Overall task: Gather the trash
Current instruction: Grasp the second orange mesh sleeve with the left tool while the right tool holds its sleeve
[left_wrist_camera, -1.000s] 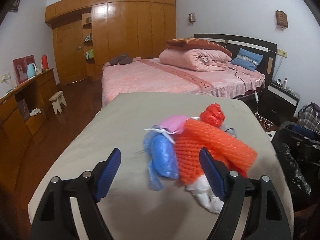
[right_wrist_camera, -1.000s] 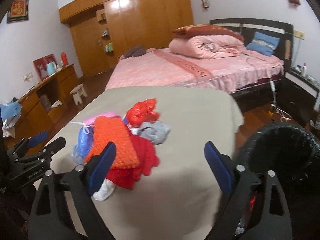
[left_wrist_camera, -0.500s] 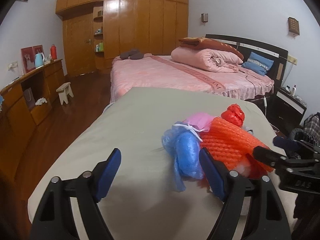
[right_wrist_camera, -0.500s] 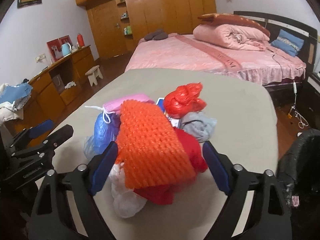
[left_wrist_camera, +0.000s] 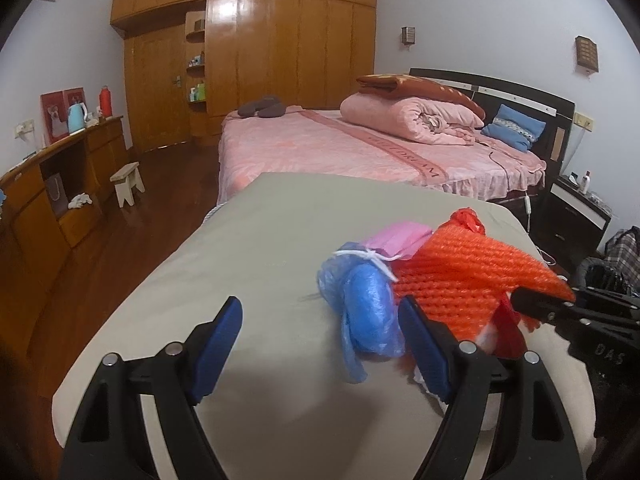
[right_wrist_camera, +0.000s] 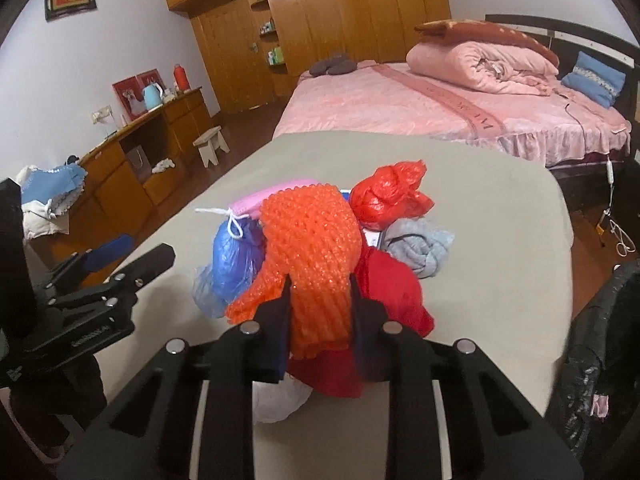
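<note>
— Right gripper (right_wrist_camera: 320, 312)?
— Clenched on the orange foam net (right_wrist_camera: 310, 248), near end pinched between both fingers; jaws just been closing onto it.
— Left gripper (left_wrist_camera: 320, 340)?
— Spread wide, nothing between the fingers. Hovering low over the beige table (left_wrist_camera: 260, 248), right finger just beside the blue plastic bag (left_wrist_camera: 368, 304).
— Where's the trash?
— Heaped together on the beige table, toward its near right side. Orange foam net on top, blue plastic bag against its left, pink mask (left_wrist_camera: 396, 240) with a white string behind that. Red plastic bag (right_wrist_camera: 388, 196) at the far end, knotted. Grey rag (right_wrist_camera: 416, 246) to the right, red cloth (right_wrist_camera: 392, 292) under the net, something white and crumpled (right_wrist_camera: 276, 400) at the near edge.
— Anywhere to put it?
— Black bin bag (right_wrist_camera: 596, 344) just off the table's right edge, mouth partly seen.
— Background?
— Pink bed (left_wrist_camera: 360, 148) with a rolled quilt, wooden wardrobe (left_wrist_camera: 260, 52) behind.
</note>
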A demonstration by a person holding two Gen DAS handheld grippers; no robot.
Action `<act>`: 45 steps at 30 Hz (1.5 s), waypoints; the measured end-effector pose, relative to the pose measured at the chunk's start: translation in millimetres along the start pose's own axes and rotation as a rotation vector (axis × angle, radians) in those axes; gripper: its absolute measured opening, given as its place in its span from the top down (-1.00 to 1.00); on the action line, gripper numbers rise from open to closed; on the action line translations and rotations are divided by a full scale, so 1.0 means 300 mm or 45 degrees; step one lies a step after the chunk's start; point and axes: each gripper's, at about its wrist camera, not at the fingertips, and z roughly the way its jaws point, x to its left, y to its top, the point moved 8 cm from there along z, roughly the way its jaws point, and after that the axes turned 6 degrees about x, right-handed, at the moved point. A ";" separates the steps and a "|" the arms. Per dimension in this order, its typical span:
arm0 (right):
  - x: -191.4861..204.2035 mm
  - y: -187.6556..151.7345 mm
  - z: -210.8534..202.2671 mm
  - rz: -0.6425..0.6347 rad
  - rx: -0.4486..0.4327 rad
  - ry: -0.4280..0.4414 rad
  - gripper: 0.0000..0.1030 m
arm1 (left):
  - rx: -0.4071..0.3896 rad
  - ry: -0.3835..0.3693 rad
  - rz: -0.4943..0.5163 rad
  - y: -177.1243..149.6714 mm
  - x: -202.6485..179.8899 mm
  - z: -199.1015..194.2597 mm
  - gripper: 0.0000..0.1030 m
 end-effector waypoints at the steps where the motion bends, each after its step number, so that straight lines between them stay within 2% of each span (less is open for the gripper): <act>1: -0.004 0.001 -0.018 0.008 -0.012 0.007 0.48 | -0.002 -0.003 0.003 0.001 -0.006 -0.002 -0.53; 4: -0.025 -0.001 -0.040 0.031 -0.022 -0.001 0.33 | 0.001 -0.016 0.014 0.000 -0.024 -0.003 -0.53; 10: -0.070 -0.026 -0.035 0.056 0.002 -0.023 0.31 | 0.007 -0.031 0.037 0.000 -0.060 -0.002 -0.53; 11: -0.076 -0.028 -0.034 0.060 0.001 -0.027 0.24 | 0.008 -0.033 0.039 0.001 -0.066 -0.002 -0.53; 12: -0.083 -0.028 -0.035 0.062 0.000 -0.036 0.04 | 0.008 -0.034 0.039 0.002 -0.069 -0.002 -0.53; 13: -0.087 -0.027 -0.037 0.060 -0.001 -0.042 0.03 | 0.008 -0.037 0.039 0.001 -0.071 -0.002 -0.53; 14: -0.089 -0.028 -0.036 0.055 -0.002 -0.042 0.06 | 0.009 -0.038 0.040 0.000 -0.073 0.000 -0.53; 16: -0.085 -0.032 -0.032 0.039 0.010 -0.018 0.56 | 0.011 -0.042 0.042 -0.002 -0.081 0.000 -0.53; 19: -0.079 -0.036 -0.030 0.018 0.029 -0.012 0.63 | 0.010 -0.056 0.047 -0.002 -0.095 -0.001 -0.53; 29: -0.129 -0.038 -0.129 0.074 -0.049 -0.058 0.65 | 0.023 -0.167 0.083 -0.001 -0.211 0.024 -0.44; 39: -0.208 -0.074 -0.137 0.131 -0.037 -0.107 0.65 | 0.041 -0.228 0.087 0.033 -0.324 0.117 -0.38; 41: -0.211 -0.077 -0.133 0.135 -0.034 -0.106 0.65 | 0.068 -0.247 0.083 0.027 -0.335 0.143 -0.18; 45: -0.214 -0.081 -0.131 0.138 -0.032 -0.104 0.65 | 0.159 -0.308 0.075 -0.012 -0.350 0.199 0.04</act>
